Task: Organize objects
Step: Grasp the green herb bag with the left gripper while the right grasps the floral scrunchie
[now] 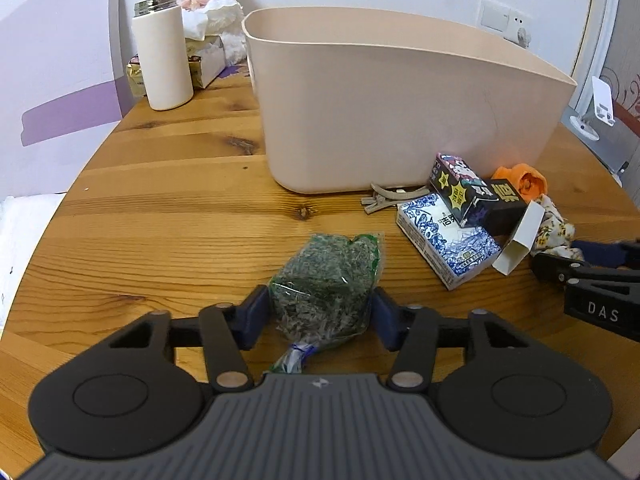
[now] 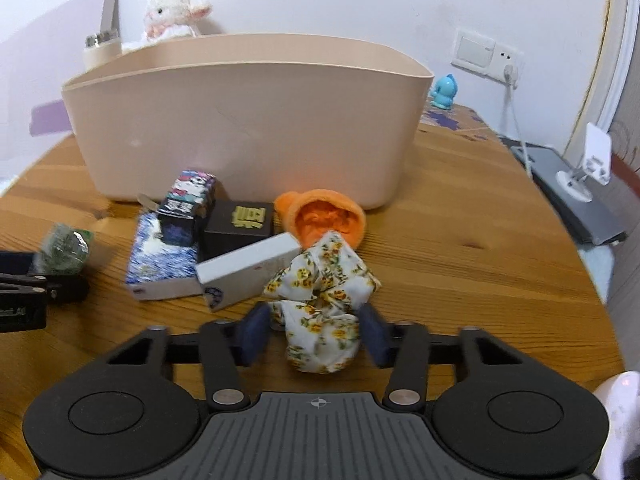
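1. The left gripper [image 1: 319,312] is set low over the wooden table [image 1: 160,216], and a clear packet of dried green leaves [image 1: 324,280] is bracketed by its blue pads, which appear to press against the packet's two sides.
2. The right gripper [image 2: 316,332] is placed around a floral scrunchie [image 2: 320,292]; the cloth is flanked by both pads, yet whether it is actually squeezed cannot be told.
3. An empty-looking beige bin [image 1: 400,108] is seen standing behind both grippers, near the middle of the table.
4. Just in front of the bin, a blue-and-white carton [image 1: 444,240], a dark cartoon-printed box [image 1: 464,188], a black box [image 2: 240,220] and a white box [image 2: 248,268] are piled together.
5. An orange cloth piece [image 2: 324,220] is lying behind the scrunchie, touching it.
6. A hair clip [image 1: 384,198] is found against the bin's base.
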A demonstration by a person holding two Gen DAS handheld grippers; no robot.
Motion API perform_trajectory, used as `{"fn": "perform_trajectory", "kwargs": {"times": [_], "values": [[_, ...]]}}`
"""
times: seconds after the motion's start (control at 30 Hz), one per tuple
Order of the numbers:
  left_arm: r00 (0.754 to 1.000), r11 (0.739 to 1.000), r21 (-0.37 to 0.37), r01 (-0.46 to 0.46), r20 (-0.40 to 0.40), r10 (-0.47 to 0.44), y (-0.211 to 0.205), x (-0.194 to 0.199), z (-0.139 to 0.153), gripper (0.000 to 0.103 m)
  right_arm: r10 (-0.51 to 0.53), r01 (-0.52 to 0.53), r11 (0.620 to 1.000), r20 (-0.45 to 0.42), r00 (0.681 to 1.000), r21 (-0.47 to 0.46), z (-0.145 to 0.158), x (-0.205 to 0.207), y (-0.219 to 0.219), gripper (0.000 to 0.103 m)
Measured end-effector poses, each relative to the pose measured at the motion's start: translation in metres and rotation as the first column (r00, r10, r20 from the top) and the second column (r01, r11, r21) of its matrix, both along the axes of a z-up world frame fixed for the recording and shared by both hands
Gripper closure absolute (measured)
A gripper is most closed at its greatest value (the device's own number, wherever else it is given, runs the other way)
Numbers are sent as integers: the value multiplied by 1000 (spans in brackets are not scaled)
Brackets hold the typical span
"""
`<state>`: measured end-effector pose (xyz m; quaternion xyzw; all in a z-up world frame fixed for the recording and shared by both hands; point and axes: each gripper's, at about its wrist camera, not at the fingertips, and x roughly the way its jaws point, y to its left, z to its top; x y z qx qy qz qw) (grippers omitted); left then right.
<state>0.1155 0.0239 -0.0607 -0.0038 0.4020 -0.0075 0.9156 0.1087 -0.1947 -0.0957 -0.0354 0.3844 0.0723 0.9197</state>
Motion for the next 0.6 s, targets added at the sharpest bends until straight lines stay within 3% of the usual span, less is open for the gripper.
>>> {"fn": "perform_trajectory", "kwargs": {"times": [0.07, 0.1, 0.37, 0.6], "values": [[1000, 1000, -16, 9, -3, -9, 2, -1, 1, 54, -11, 11, 1000, -7, 1000, 8, 2, -1, 0, 86], [1000, 1000, -28, 10, -3, -10, 4, -3, 3, 54, -13, 13, 1000, -1, 1000, 3, 3, -4, 0, 88], [993, 998, -43, 47, 109, -42, 3, -20, 42, 55, -31, 30, 999, 135, 990, 11, 49, -29, -5, 88], [968, 997, -24, 69, 242, -61, -2, -18, 87, 55, -34, 33, 999, 279, 960, 7, 99, -35, -11, 88]]}}
